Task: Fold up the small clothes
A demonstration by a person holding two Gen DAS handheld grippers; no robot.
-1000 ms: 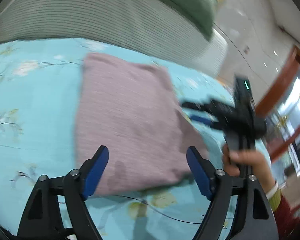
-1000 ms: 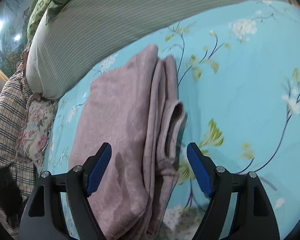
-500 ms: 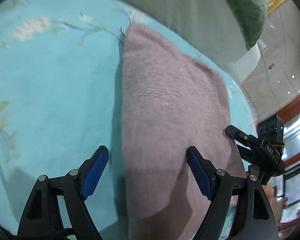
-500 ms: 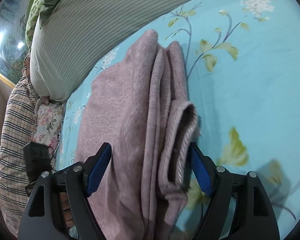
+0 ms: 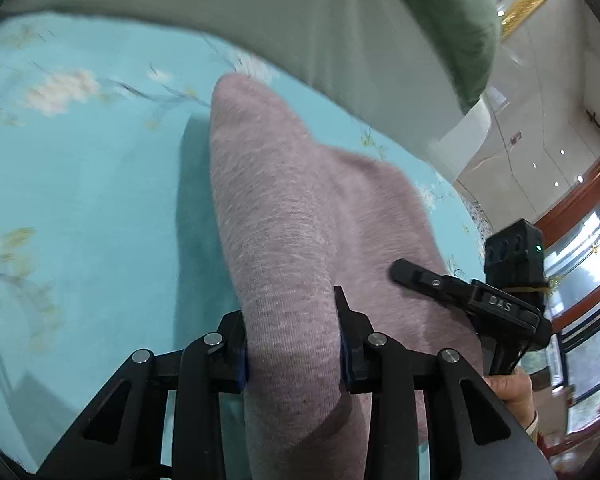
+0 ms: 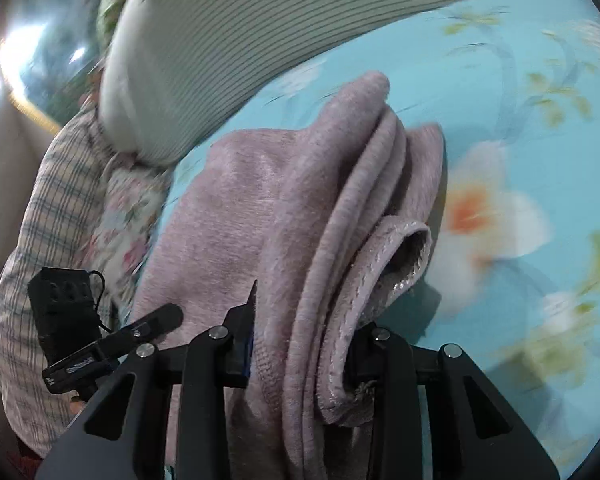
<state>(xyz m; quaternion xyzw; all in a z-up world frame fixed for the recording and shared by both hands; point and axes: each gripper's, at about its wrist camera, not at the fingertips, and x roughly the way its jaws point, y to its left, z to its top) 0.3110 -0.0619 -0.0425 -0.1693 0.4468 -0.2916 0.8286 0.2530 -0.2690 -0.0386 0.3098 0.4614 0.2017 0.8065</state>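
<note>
Pillows (image 6: 228, 52) and a plaid blanket (image 6: 40, 216) crowd the bed (image 5: 84, 208) behind the folded mauve garment (image 5: 300, 232). Left gripper (image 5: 292, 354) and right gripper (image 6: 304, 354) both have their fingers clamped on it, lifting its near edge. Fabric hides the fingertips; background's blurry.

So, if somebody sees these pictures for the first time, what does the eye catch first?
First the folded mauve knit garment, filling the middle of both views, with the left gripper and the right gripper each shut on an end of it. Then the turquoise floral bedsheet under it, with a striped grey-green pillow behind.
</note>
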